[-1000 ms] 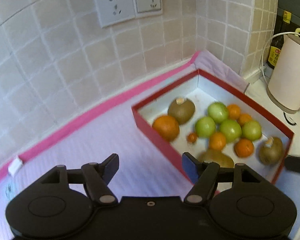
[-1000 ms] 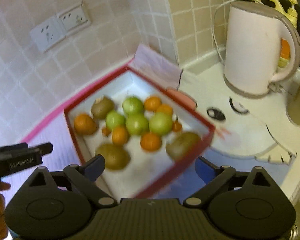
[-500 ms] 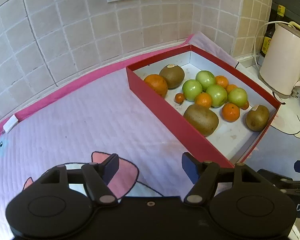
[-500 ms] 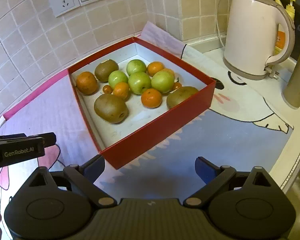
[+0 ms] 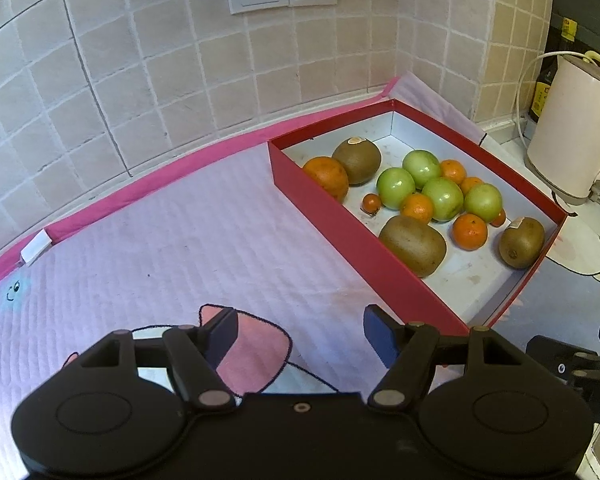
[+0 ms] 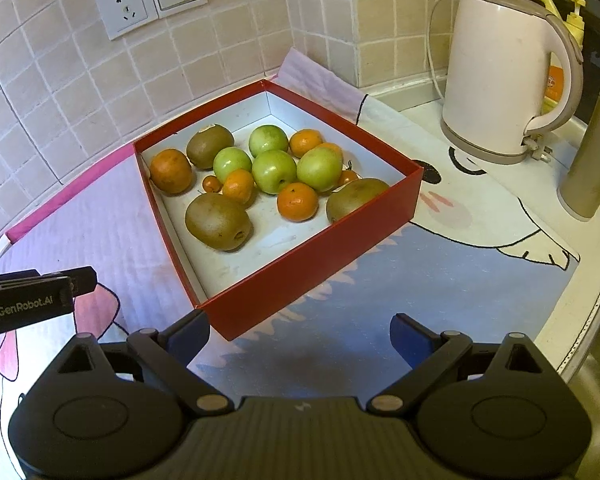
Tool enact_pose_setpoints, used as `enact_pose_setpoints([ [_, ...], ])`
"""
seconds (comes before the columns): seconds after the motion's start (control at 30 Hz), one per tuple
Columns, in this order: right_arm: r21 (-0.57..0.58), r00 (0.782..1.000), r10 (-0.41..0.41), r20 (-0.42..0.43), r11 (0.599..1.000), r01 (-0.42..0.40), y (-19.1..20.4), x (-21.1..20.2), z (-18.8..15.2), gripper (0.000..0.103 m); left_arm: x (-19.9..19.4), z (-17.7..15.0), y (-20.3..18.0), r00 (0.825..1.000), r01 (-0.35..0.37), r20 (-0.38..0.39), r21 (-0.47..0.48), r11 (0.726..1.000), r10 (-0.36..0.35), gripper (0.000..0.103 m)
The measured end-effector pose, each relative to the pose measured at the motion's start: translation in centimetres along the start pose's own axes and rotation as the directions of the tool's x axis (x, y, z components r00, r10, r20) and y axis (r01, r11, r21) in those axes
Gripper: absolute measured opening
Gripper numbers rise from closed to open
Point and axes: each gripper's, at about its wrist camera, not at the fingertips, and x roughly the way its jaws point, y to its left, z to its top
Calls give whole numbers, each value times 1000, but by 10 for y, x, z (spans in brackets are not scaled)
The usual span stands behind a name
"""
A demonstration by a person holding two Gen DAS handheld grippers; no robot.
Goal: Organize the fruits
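A red box with a white inside sits on the cartoon mat. It holds three kiwis, several green apples and several oranges, mixed together. The nearest kiwi lies at its front left. In the left wrist view the box is at the right, with a kiwi against its near wall. My left gripper is open and empty over the mat, left of the box. My right gripper is open and empty just in front of the box's near corner.
A white electric kettle stands at the back right, with a tan cylinder beside it. The counter edge and a sink rim run along the right. A tiled wall with two sockets is behind. The left gripper's body shows at the left.
Both grippers have pulled back and risen from the box, so the box now lies farther ahead and the mat shows in front. Both stay open. The fruit has not moved.
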Motion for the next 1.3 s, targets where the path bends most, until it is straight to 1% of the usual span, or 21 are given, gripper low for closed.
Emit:
enact_pose_setpoints([
  [0.53,26,1000,-11,-10,1000,11,-12,0,-5,98,-5,-4,4,1000,-19,1,-7,1000,19,82],
  [0.63,33,1000,-12,-11,999,12,-13,-1,-6,98,-5,-5,6,1000,-10,-8,-16,1000,10,82],
  [0.77,29,1000,-9,-16,1000,10,-12,-1,-7,98,-6,-7,5,1000,-25,-5,-12,1000,25,82],
  [1.3,5,1000,10,-16,1000,-10,-2,1,-2,98,-7,-8,14,1000,-30,-7,-28,999,30,82],
])
